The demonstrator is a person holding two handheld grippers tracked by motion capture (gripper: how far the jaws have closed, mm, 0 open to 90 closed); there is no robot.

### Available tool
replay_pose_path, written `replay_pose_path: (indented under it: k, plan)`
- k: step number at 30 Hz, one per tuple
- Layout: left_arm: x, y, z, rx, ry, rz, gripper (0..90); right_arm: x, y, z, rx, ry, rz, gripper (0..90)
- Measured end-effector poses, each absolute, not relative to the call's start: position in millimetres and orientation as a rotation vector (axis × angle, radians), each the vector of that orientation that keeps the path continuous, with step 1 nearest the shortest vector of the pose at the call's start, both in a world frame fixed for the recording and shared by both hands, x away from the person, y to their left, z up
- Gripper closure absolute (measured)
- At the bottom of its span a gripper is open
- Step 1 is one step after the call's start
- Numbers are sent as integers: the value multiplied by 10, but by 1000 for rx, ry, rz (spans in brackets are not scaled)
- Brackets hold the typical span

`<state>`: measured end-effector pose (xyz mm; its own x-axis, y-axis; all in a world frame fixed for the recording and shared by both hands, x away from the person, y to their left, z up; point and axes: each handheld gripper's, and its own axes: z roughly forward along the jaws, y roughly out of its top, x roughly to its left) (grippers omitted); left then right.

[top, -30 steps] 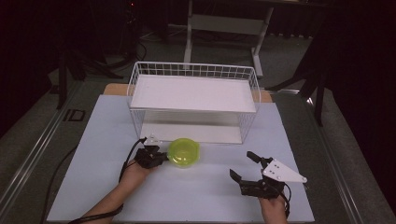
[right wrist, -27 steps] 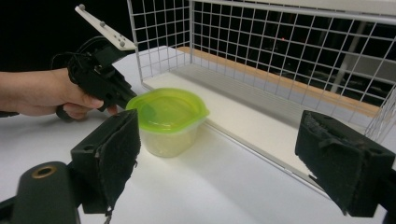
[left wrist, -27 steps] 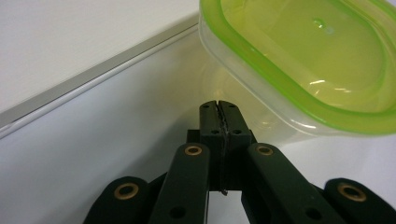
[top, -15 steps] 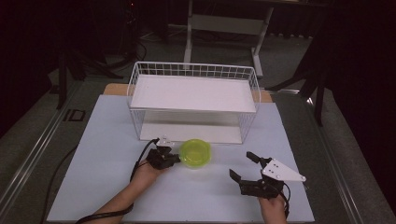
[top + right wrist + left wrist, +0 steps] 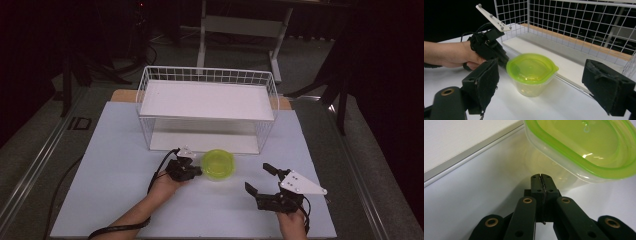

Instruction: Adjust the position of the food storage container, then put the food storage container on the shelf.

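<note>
A clear tub with a lime-green lid [image 5: 218,164] stands upright on the white mat, just in front of the wire rack. My left gripper [image 5: 196,172] lies at the tub's left side, jaws shut on nothing, tips at or almost touching the tub wall. In the left gripper view the closed tips [image 5: 541,177] sit just below the tub [image 5: 584,147]. My right gripper [image 5: 257,178] rests to the tub's right and nearer the person, open and empty. In the right gripper view the tub [image 5: 531,72] stands beyond the spread pads [image 5: 484,85], with the left gripper [image 5: 505,60] behind it.
A white wire rack [image 5: 207,100] with an upper shelf and a low base board [image 5: 574,75] stands at the back of the mat [image 5: 110,165]. The table's edges drop to a dark floor. A cable trails from the left gripper.
The left gripper has moved to the right, and the green-lidded tub has slid right ahead of it. The right gripper has stayed in place.
</note>
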<state>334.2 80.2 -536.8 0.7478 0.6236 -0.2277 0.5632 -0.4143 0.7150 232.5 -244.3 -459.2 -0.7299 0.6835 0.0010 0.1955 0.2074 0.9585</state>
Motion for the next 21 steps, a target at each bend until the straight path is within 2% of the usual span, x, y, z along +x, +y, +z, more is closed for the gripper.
replay_pose_path:
  k: [4,8,9,13,16,17,19,21]
  plan:
    - [3280,940,-5296,2073,860,76,890,2327,-2433,-4596,812,2068,1534,140]
    - [3214,1071,-5251,2040,857,60,751,2327,-2429,-4597,814,2069,1531,140]
    - [3167,1145,-5225,2015,865,52,751,2327,-2428,-4600,812,2067,1528,140]
    - [3066,1280,-5151,1988,863,52,497,2330,-2412,-4608,812,2074,1527,140]
    - [2971,1390,-5088,1928,799,-60,305,2330,-2403,-4611,809,2080,1523,140]
    - [2943,1407,-5070,1921,806,-52,155,2328,-2397,-4612,808,2083,1521,140]
    - [2884,1444,-5034,1890,806,-47,145,2324,-2391,-4611,806,2085,1525,140]
    - [2838,1451,-4991,1893,826,-10,90,2317,-2383,-4610,804,2089,1519,140]
